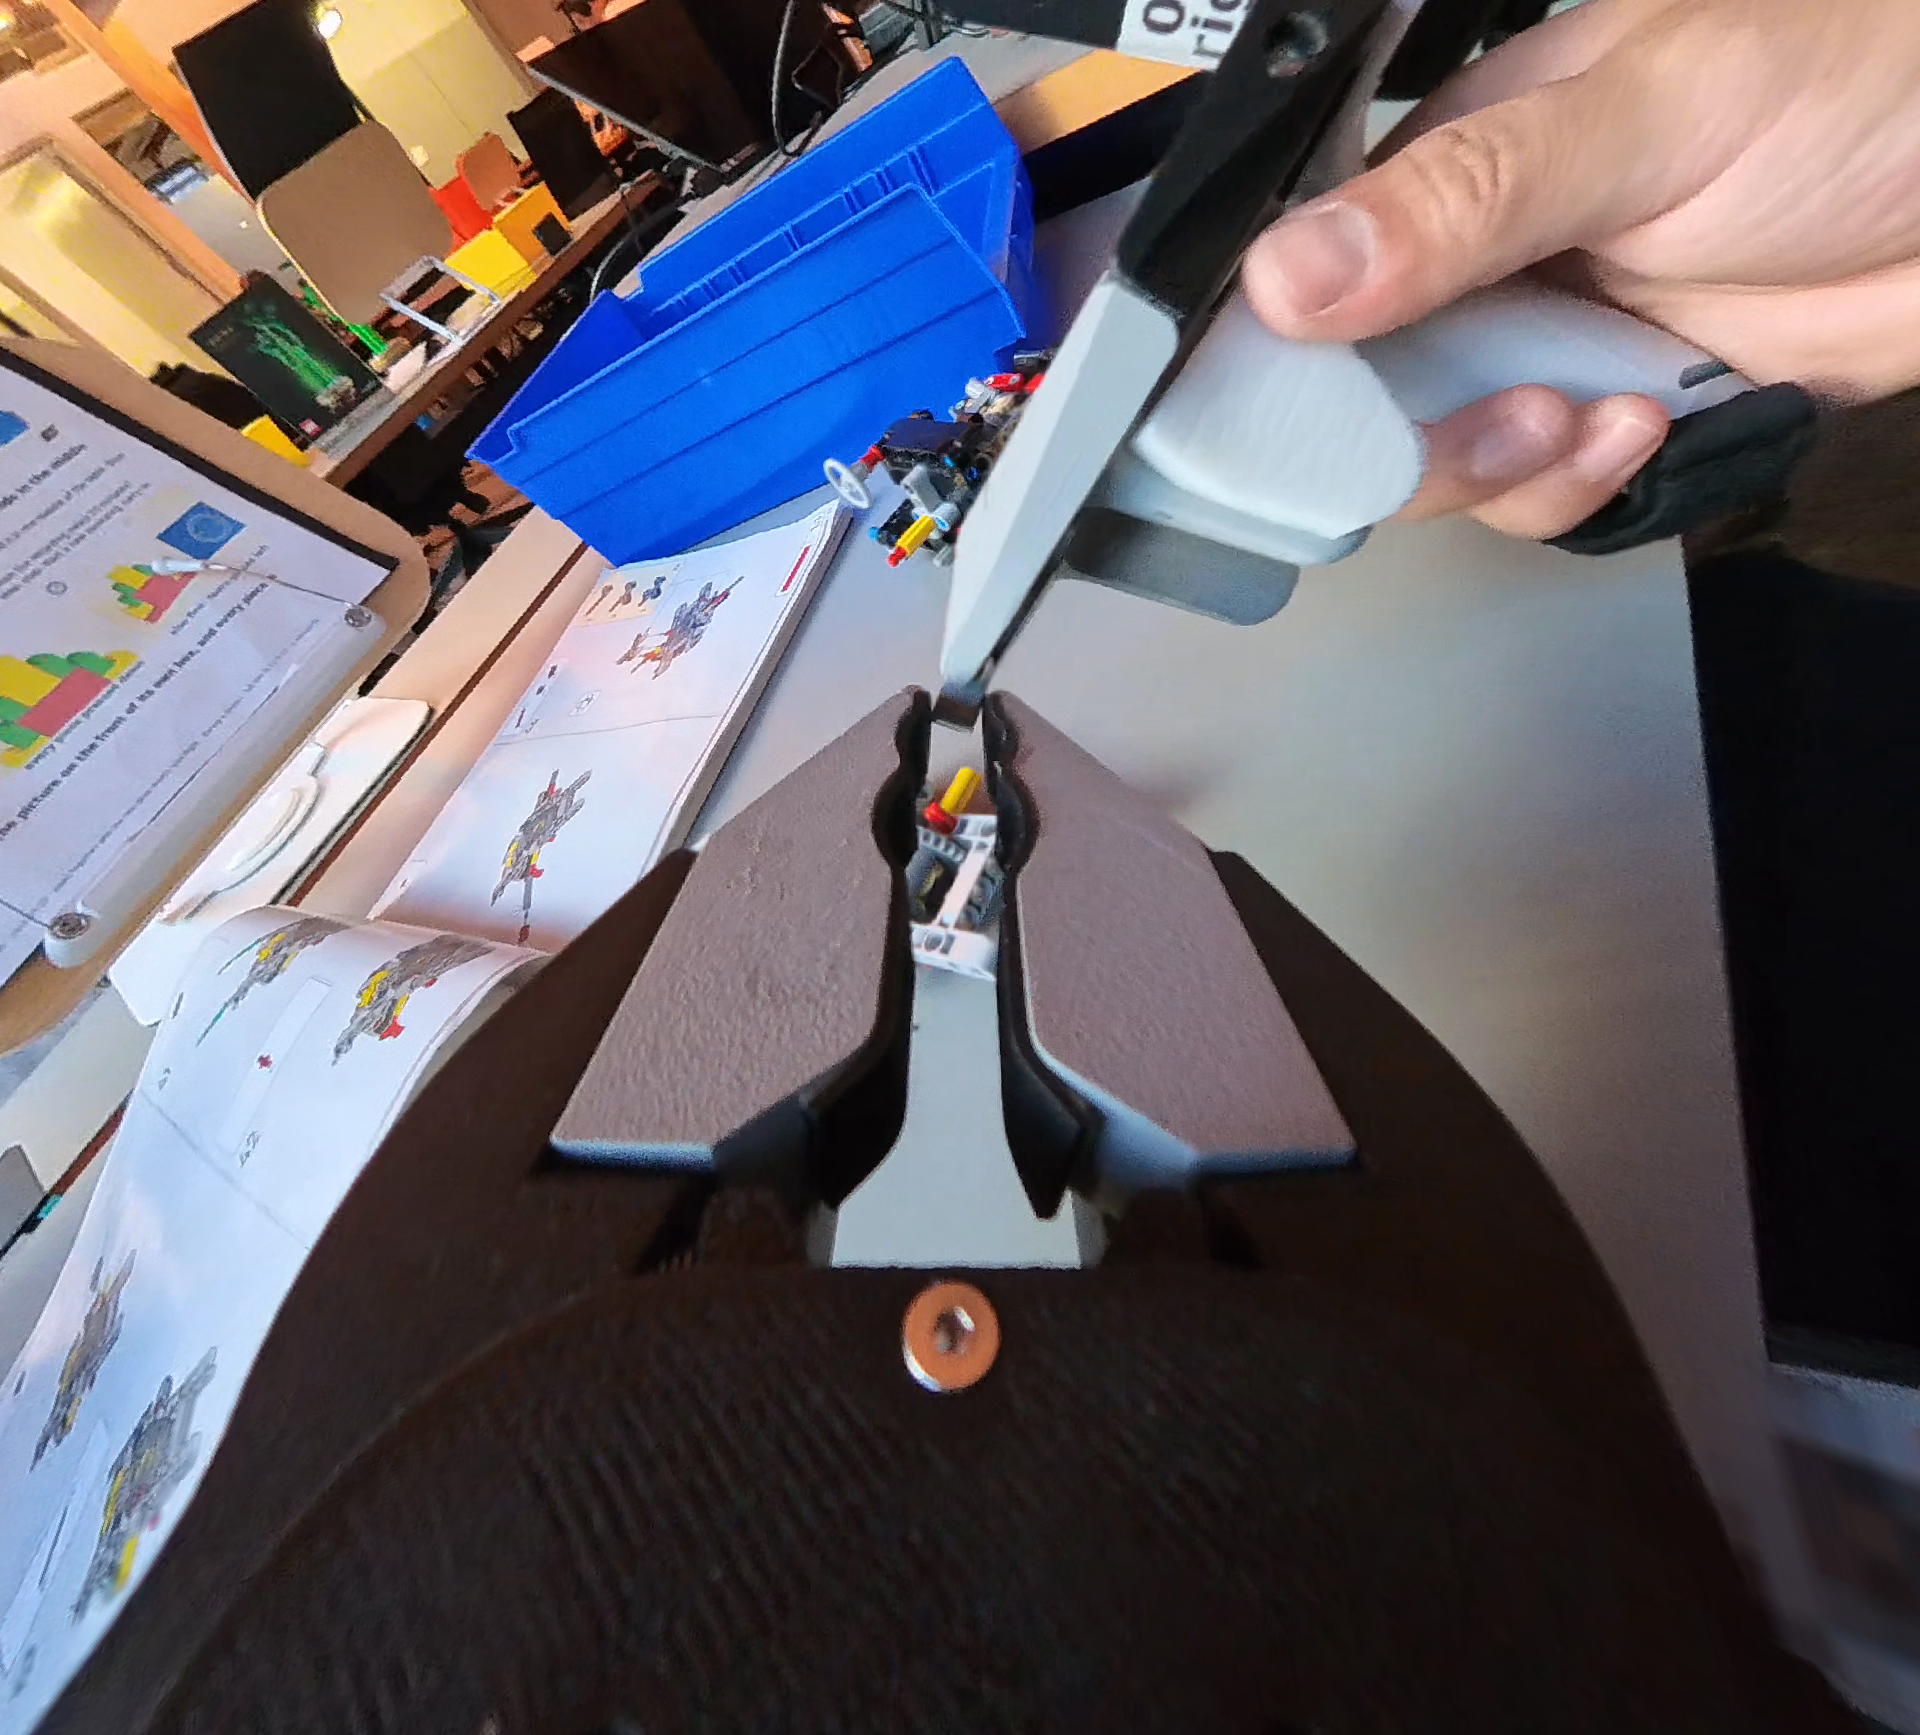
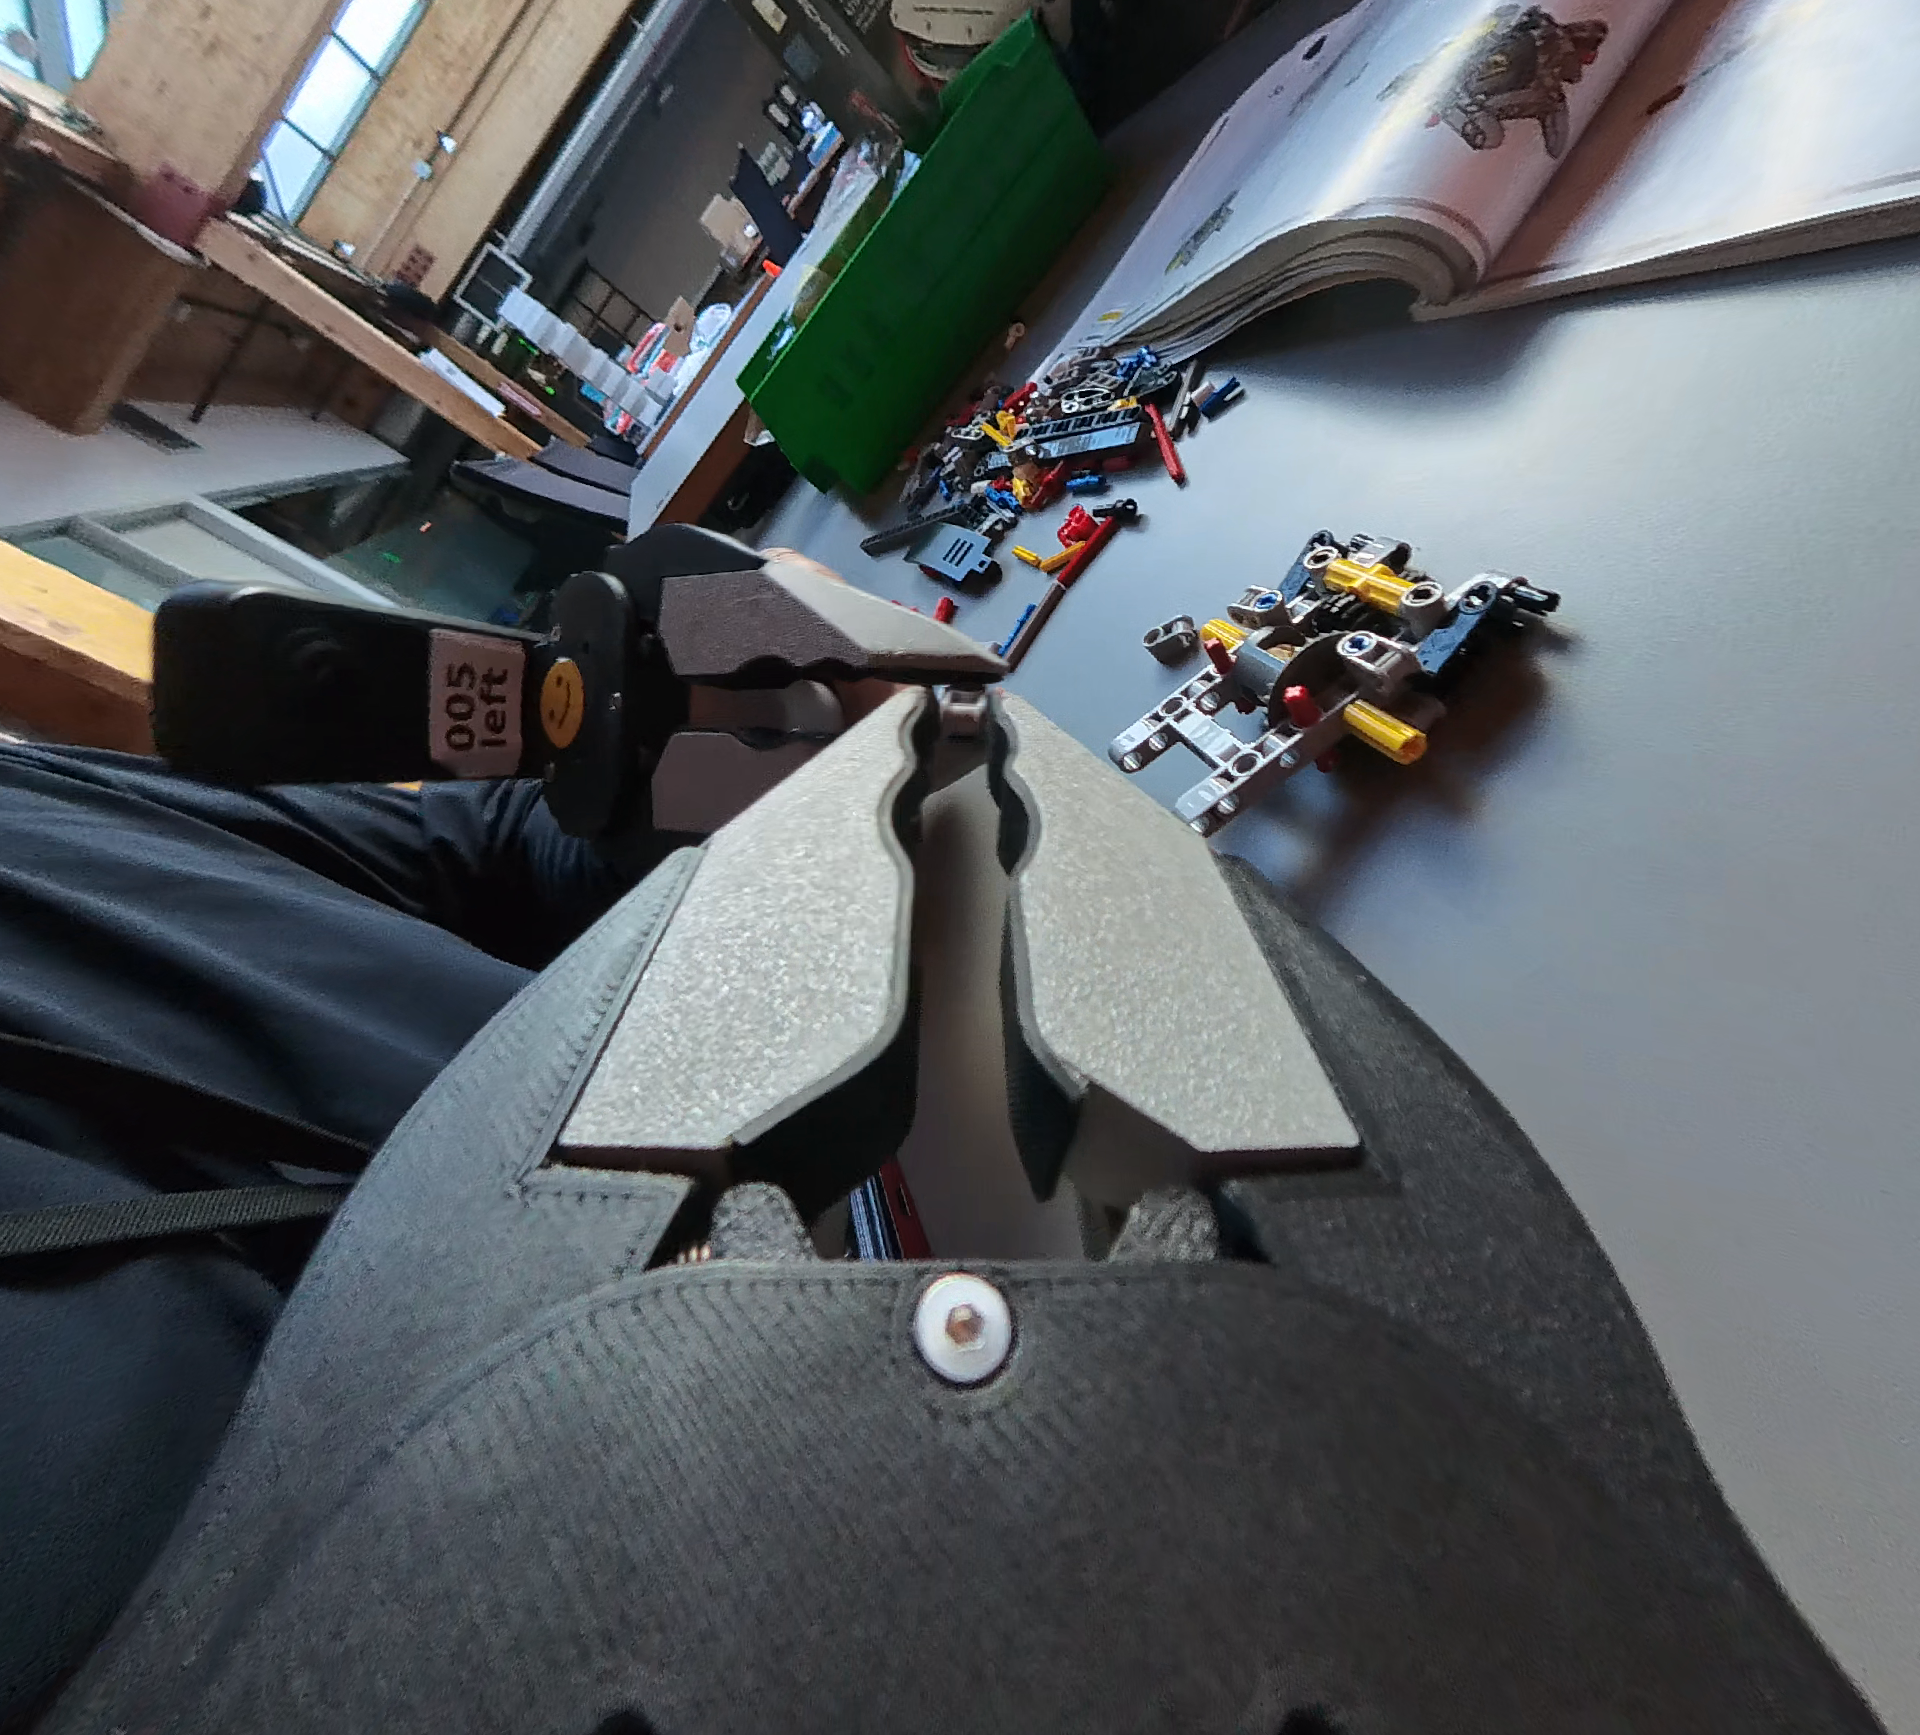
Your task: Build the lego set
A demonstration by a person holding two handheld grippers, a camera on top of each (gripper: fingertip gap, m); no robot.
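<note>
Both hand-held grippers, left (image 1: 956, 711) and right (image 2: 961, 714), narrowed onto one small grey piece (image 2: 961, 717) above the table (image 2: 1558, 1062), seemingly steadying it; half-built model (image 2: 1340, 677) nearby.

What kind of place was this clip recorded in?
Probably a shared workshop or maker space: long wooden workbenches, plastic parts bins, and an open instruction booklet beside loose building-toy pieces on a grey table.
</note>
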